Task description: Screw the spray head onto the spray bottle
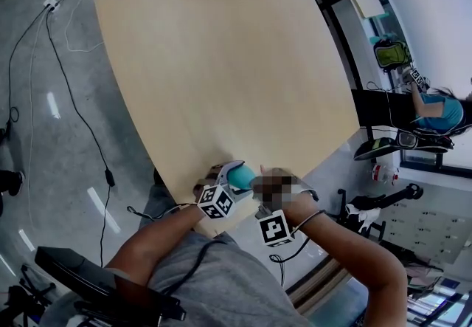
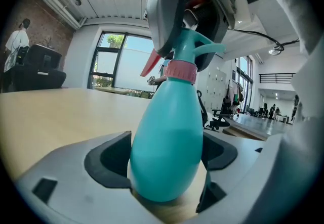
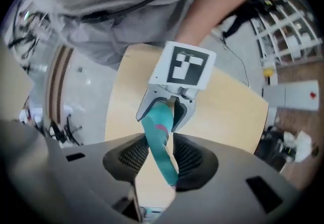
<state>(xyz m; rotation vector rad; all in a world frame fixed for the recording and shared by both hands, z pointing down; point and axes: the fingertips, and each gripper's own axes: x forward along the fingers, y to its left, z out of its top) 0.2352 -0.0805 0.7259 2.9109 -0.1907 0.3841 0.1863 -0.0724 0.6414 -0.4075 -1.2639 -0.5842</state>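
Spray bottle [image 2: 167, 142], teal and pear-shaped, stands at the table's [image 1: 221, 60] near edge, close to the person's body. Its fat body is clamped between the pads of the left gripper [image 2: 167, 162], whose jaws stand wide around it. The bottle's long axis runs roughly upright from the table, base low against the wood and neck on top. The pink collar [image 2: 180, 71] sits at the neck, with the spray head [image 2: 197, 46] above it. The red trigger [image 2: 151, 63] juts sideways, out over the table's open surface as far as I can judge. The right gripper [image 3: 157, 160] comes down over the table edge from above, its jaws at a medium gap with the pads closed on the teal head. The step in hand looks like turning the head down onto the neck. To do it well, keep the left grip firm and unmoving so the bottle cannot spin. Hold the head in line with the bottle's upright axis so the thread does not cross. Turn in short arcs, re-gripping as needed, until the collar seats snugly.
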